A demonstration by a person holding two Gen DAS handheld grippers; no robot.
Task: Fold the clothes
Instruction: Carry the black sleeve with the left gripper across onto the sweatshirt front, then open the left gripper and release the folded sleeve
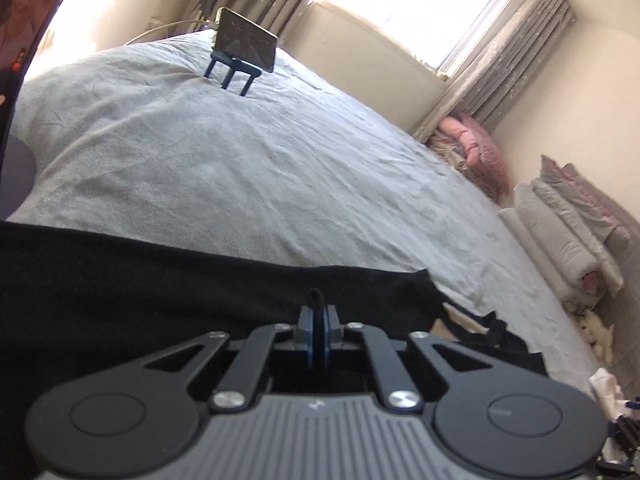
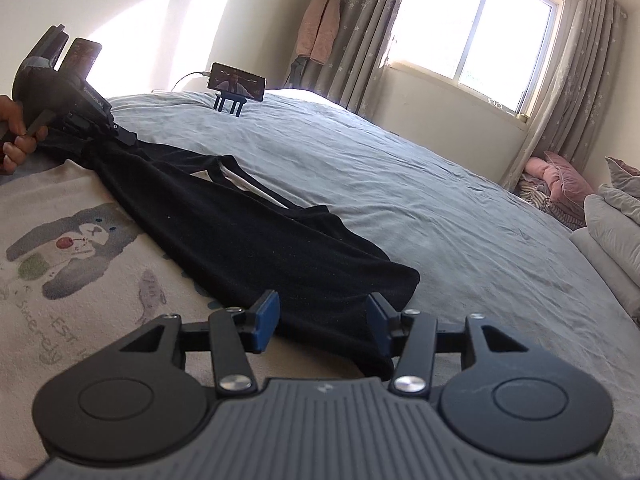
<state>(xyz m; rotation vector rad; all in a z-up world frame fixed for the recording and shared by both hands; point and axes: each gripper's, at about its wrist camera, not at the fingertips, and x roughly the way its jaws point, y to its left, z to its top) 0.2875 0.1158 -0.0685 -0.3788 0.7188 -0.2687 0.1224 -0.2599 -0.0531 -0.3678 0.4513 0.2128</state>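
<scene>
A black T-shirt (image 2: 248, 240) lies stretched on the grey bed, its neck opening facing up. My left gripper (image 1: 318, 312) is shut on a pinch of the black T-shirt (image 1: 160, 280). It also shows in the right wrist view (image 2: 120, 136) at the shirt's far end, held by a hand. My right gripper (image 2: 322, 316) is open, its blue pads on either side of the shirt's near end, low over it. A cream garment with a cartoon print (image 2: 68, 260) lies under the shirt on the left.
A phone on a small stand (image 2: 236, 82) stands at the far side of the bed (image 2: 440, 208). Pink and grey pillows (image 2: 560, 184) and folded bedding (image 1: 568, 232) are piled at the right by the wall. A window with curtains is behind.
</scene>
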